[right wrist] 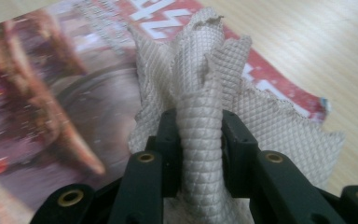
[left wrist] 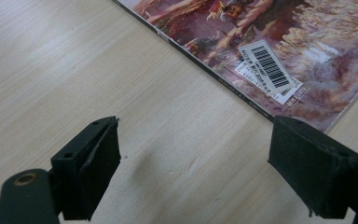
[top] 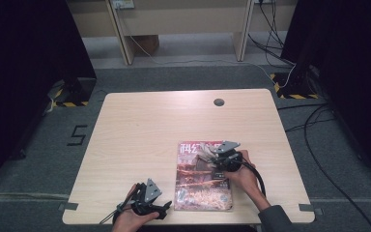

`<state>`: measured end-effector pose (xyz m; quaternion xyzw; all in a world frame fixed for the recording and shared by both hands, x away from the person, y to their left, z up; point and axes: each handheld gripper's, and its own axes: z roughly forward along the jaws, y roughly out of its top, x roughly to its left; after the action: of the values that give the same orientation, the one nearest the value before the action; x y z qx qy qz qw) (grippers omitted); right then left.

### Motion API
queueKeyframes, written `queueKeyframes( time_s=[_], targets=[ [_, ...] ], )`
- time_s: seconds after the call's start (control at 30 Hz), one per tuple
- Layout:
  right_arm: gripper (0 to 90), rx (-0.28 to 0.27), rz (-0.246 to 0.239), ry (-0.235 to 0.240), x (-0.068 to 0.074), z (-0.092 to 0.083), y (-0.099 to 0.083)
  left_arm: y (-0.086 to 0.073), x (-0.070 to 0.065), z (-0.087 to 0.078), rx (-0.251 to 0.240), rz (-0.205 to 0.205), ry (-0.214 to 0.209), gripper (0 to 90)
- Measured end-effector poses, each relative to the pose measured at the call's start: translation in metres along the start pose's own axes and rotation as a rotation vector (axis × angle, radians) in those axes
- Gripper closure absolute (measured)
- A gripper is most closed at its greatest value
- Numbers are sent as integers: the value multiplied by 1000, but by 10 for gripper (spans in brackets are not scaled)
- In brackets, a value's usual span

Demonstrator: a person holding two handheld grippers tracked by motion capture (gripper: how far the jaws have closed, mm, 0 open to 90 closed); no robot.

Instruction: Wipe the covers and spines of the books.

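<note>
High view: left gripper (top: 168, 205) rests at the bench's (top: 140, 125) six o'clock edge, fingers wide apart on nothing. At its three o'clock lies the magazine (top: 193, 193). Farther on, over the magazine's twelve o'clock end, right gripper's (right wrist: 199, 135) fingers pinch a bunched cloth (right wrist: 205, 93).

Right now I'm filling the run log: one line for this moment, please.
right hand-held gripper: shut on cloth | cloth over magazine | left hand-held gripper: open, beside magazine
</note>
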<state>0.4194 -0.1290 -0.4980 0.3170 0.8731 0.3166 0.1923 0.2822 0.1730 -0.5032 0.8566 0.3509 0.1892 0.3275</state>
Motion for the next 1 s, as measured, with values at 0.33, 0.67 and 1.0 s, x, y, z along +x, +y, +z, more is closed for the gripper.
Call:
queueKeyframes(
  time_s=[0.33, 0.67, 1.0],
  targets=[
    [721, -23, 104, -101, -36, 9, -3, 0, 0, 1, 2, 2, -2, 157],
    [767, -32, 175, -128, -47, 5, -5, -1, 1, -2, -1, -3, 2, 157],
    [777, -111, 247, -148, -67, -35, -15, -1, 0, -3, -5, -2, 2, 157]
  ],
)
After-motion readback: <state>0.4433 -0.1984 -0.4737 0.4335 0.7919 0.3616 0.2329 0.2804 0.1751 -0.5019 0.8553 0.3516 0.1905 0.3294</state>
